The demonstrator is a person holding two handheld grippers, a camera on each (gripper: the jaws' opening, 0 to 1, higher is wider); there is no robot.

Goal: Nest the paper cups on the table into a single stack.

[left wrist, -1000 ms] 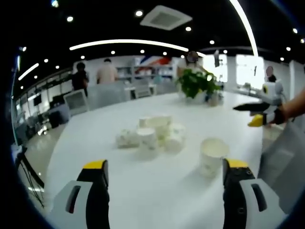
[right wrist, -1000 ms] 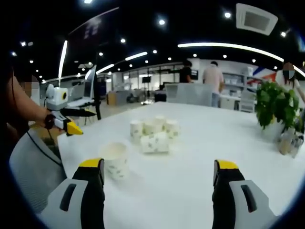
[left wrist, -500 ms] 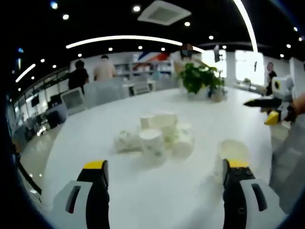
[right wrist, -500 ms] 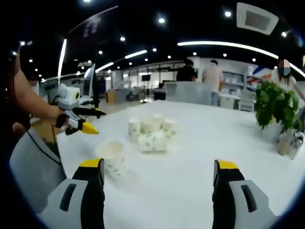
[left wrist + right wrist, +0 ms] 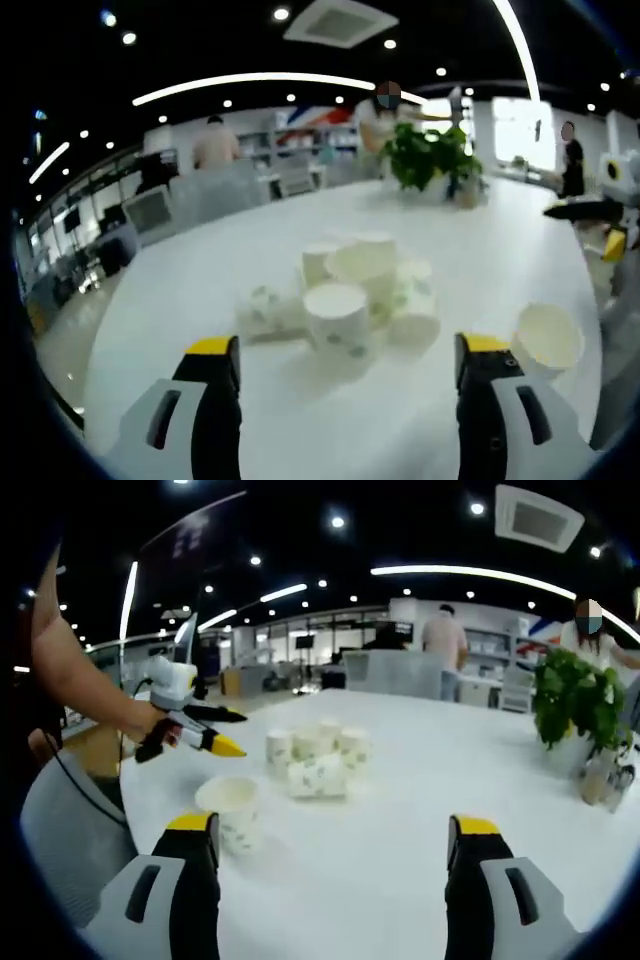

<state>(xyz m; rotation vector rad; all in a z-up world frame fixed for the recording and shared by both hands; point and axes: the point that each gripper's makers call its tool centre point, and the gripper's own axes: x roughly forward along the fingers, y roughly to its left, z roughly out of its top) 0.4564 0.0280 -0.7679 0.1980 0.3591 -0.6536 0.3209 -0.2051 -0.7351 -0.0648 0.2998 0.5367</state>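
Note:
Several white paper cups with green print (image 5: 355, 285) stand bunched in the middle of the white table (image 5: 200, 270); one cup (image 5: 262, 306) lies on its side at the bunch's left. A lone upright cup (image 5: 545, 340) stands apart to the right. My left gripper (image 5: 348, 348) is open, its jaws just short of the bunch, nearest cup (image 5: 337, 316) between them. In the right gripper view the lone cup (image 5: 230, 810) stands by the left jaw of my open right gripper (image 5: 332, 825), the bunch (image 5: 315, 755) beyond. The left gripper (image 5: 215, 732), in a hand, reaches toward the bunch.
A potted green plant (image 5: 430, 160) and a small vessel (image 5: 600, 775) stand at the table's far side. The right gripper (image 5: 600, 225) hangs at the table's right edge. A grey chair back (image 5: 55, 830) is near the front edge. People and desks stand far behind.
My left gripper has moved forward toward the bunch of cups, which now looks larger and closer. The right gripper has stayed nearly still. No cup has moved.

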